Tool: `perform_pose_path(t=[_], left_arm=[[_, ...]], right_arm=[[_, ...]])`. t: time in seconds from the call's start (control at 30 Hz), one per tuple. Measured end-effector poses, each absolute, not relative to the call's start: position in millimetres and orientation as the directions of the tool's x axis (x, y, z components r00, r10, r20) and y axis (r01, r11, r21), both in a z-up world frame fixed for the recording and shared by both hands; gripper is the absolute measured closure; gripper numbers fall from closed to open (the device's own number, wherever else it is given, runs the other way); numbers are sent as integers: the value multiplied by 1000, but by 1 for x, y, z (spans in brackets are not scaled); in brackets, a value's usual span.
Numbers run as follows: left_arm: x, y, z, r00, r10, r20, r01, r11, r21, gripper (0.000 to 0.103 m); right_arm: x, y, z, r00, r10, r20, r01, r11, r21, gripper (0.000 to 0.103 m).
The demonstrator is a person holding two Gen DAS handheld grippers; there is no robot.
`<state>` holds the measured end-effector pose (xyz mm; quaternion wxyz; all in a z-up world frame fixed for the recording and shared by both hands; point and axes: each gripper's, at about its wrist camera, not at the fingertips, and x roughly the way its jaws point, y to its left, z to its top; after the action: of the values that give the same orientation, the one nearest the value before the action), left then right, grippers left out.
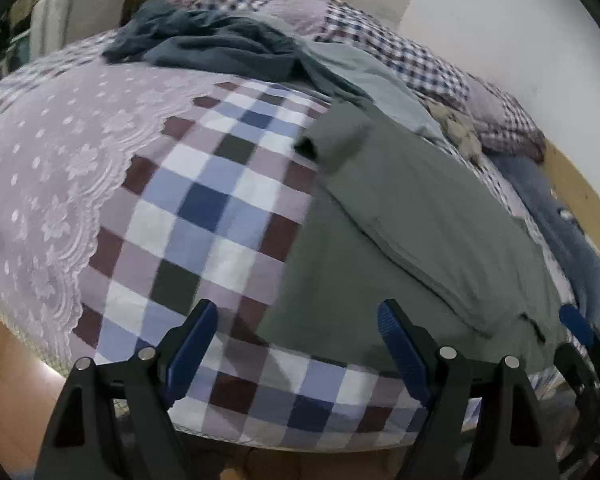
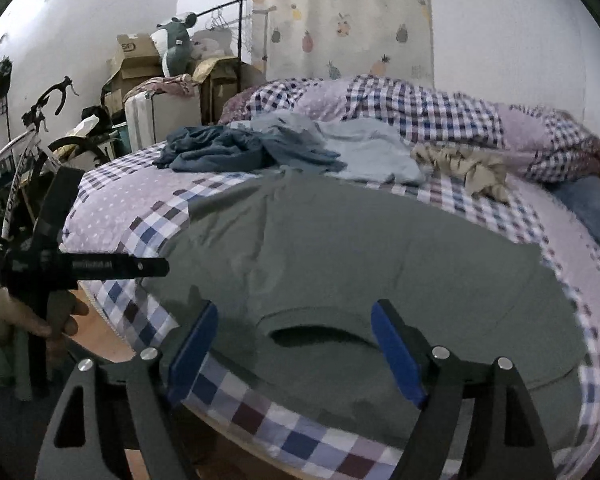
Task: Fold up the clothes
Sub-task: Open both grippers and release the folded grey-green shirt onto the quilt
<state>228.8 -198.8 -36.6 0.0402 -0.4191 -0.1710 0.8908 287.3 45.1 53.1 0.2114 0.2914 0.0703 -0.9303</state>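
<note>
Grey-green T-shirt lies spread on the checked bedspread, at the near edge of the bed, neckline toward the operator; in the left wrist view one side already appears folded inward, with a sleeve lying on top. Left gripper has both jaws spread wide with nothing between them; it hovers over the bedspread just beside the shirt's left edge. Right gripper is likewise released and empty, jaws straddling the collar region from above, not touching fabric as far as can be told. The left gripper also shows at the left edge of the right wrist view, held in a hand. Judgement: the step in hand is the approach to a two-point grasp on the shirt's near hem or shoulders. To do it well, lower each lower finger flat onto the bedspread and slide it under a single fabric layer, so the spread is not pinched along with it. Take matching points either side of the collar, keep the cloth taut between them, and lift evenly. A pile of unfolded clothes waits farther back, well apart.
</note>
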Motion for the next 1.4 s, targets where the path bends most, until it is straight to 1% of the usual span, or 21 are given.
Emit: perform_pose_path(t=[0.17, 0.33, 0.57, 0.77, 0.83, 0.9, 1.1, 1.23, 1.33, 1.4], left_arm=[[227, -189, -35, -646, 230, -727, 28, -946, -324, 18], [227, -187, -42, -626, 244, -741, 13, -947, -322, 18], [227, -180, -43, -621, 275, -734, -10, -939, -343, 18], [230, -184, -46, -612, 339, -715, -4, -905, -425, 18], [232, -188, -51, -601, 388, -699, 15, -869, -495, 18], [235, -189, -54, -595, 418, -687, 24, -844, -535, 18], [240, -186, -55, -602, 412, -684, 34, -842, -538, 18], [240, -195, -57, -602, 466, -649, 61, -783, -619, 18], [243, -206, -54, -621, 506, -599, 69, -726, -685, 18], [246, -208, -51, -636, 515, -575, 58, -711, -700, 20]], right_arm=[[281, 50, 45, -733, -342, -588, 424, -906, -2, 20], [276, 56, 39, -733, -331, -594, 410, -912, 2, 20], [271, 59, 39, -728, -343, -594, 408, -913, 26, 20], [269, 60, 36, -729, -336, -597, 411, -912, 12, 20], [268, 59, 37, -730, -338, -594, 408, -913, 18, 20], [267, 60, 37, -732, -338, -592, 404, -914, 22, 20], [266, 61, 37, -733, -338, -590, 399, -916, 30, 20], [267, 60, 37, -733, -340, -589, 404, -914, 24, 20], [266, 60, 36, -735, -332, -590, 402, -915, 14, 20], [266, 59, 36, -736, -331, -590, 402, -916, 13, 20]])
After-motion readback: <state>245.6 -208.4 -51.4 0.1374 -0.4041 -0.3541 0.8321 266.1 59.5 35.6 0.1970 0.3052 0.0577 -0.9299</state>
